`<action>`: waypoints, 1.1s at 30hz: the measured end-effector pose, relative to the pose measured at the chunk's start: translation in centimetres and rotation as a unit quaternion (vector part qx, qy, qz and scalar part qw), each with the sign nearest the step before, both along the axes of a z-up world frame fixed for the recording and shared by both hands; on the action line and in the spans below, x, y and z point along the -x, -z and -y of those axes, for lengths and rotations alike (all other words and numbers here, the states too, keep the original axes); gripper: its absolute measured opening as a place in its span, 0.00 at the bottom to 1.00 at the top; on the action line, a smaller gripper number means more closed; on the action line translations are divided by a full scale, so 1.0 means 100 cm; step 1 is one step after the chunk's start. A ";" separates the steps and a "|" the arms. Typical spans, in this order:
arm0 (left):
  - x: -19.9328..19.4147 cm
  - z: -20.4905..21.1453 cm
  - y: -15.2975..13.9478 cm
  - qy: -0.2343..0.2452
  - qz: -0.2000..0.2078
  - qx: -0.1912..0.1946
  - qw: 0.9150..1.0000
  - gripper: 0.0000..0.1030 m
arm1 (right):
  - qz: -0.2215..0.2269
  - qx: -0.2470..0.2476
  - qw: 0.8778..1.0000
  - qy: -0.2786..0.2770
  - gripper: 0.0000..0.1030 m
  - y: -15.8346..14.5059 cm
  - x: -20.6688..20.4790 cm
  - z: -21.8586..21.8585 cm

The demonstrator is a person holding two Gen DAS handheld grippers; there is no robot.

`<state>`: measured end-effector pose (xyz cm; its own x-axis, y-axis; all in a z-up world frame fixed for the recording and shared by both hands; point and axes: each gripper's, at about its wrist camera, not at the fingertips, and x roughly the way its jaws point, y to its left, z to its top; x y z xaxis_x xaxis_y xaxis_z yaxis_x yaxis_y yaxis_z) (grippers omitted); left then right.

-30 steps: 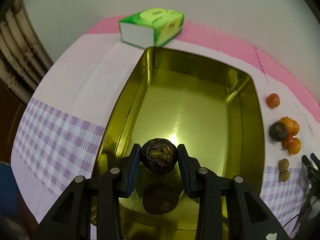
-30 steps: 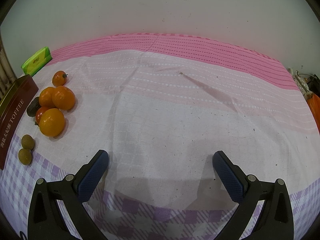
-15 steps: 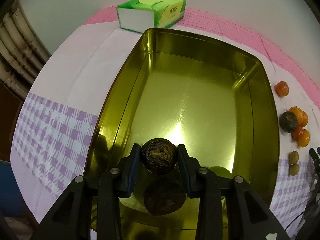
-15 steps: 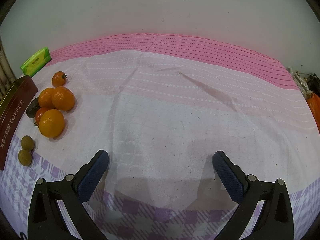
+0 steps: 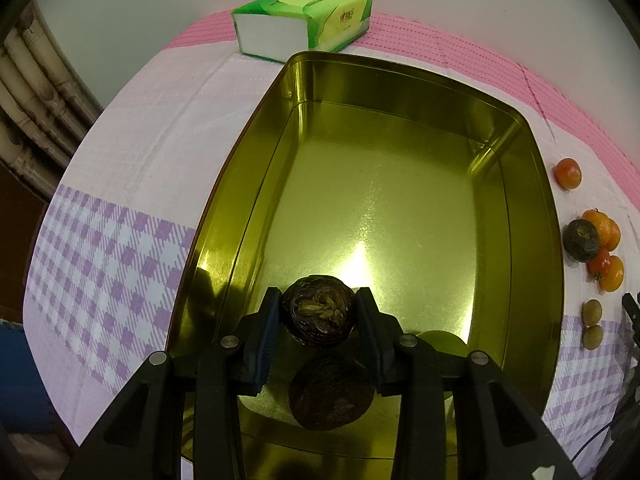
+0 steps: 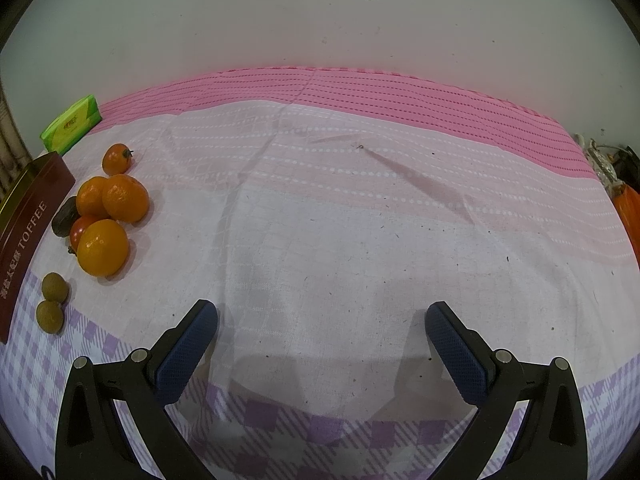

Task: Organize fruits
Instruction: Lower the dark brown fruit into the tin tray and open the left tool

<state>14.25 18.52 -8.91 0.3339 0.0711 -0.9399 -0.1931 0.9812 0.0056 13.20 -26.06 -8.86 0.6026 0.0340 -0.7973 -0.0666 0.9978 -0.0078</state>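
My left gripper (image 5: 318, 312) is shut on a dark brown wrinkled fruit (image 5: 318, 310) and holds it low over the near end of the gold tin (image 5: 400, 184); its reflection shows on the tin floor below. A green fruit (image 5: 438, 337) lies in the tin behind the right finger. Oranges (image 6: 104, 246), small tomatoes (image 6: 117, 159), another dark fruit (image 6: 66, 216) and two small brown-green fruits (image 6: 54, 287) lie on the cloth right of the tin (image 6: 24, 220). My right gripper (image 6: 320, 332) is open and empty over bare cloth.
A green tissue pack (image 5: 304, 20) lies behind the tin, near the wall; it also shows in the right wrist view (image 6: 72, 123). The checked tablecloth (image 6: 360, 220) is pink at the back. Orange and dark items (image 6: 626, 200) sit at the far right edge.
My left gripper has moved forward and lower over the tin with the dark fruit held. The green fruit in the tin came into view. My right gripper has stayed still.
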 end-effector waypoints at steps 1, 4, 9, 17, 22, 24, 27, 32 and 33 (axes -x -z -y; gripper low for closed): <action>0.000 0.000 0.000 -0.002 -0.002 0.004 1.000 0.34 | 0.000 0.000 1.000 0.000 1.00 0.000 -0.001 0.000; 0.003 0.002 -0.007 -0.002 -0.001 0.019 1.000 0.35 | -0.005 0.000 1.000 0.000 1.00 0.000 -0.004 -0.001; 0.010 0.001 -0.025 0.000 0.024 0.038 0.999 0.54 | -0.014 0.000 1.000 0.004 1.00 -0.001 -0.009 -0.001; 0.025 -0.004 -0.051 -0.001 0.059 0.036 0.998 0.64 | -0.026 0.000 1.000 0.014 1.00 -0.001 -0.016 -0.001; 0.039 -0.013 -0.060 -0.011 0.074 0.038 0.996 0.64 | -0.023 0.014 0.999 0.019 1.00 -0.004 -0.015 -0.006; 0.044 -0.012 -0.065 -0.008 0.089 0.043 0.995 0.64 | -0.006 0.022 1.000 0.017 1.00 -0.011 -0.009 -0.012; 0.053 -0.010 -0.071 -0.001 0.104 0.040 0.994 0.64 | 0.023 0.024 0.999 0.002 1.00 -0.029 0.002 -0.028; 0.060 -0.009 -0.077 0.001 0.111 0.037 0.993 0.66 | 0.045 0.013 0.997 -0.056 1.00 -0.053 0.019 -0.071; 0.062 -0.010 -0.079 -0.001 0.113 0.037 0.993 0.67 | 0.047 0.008 0.997 -0.068 1.00 -0.056 0.022 -0.081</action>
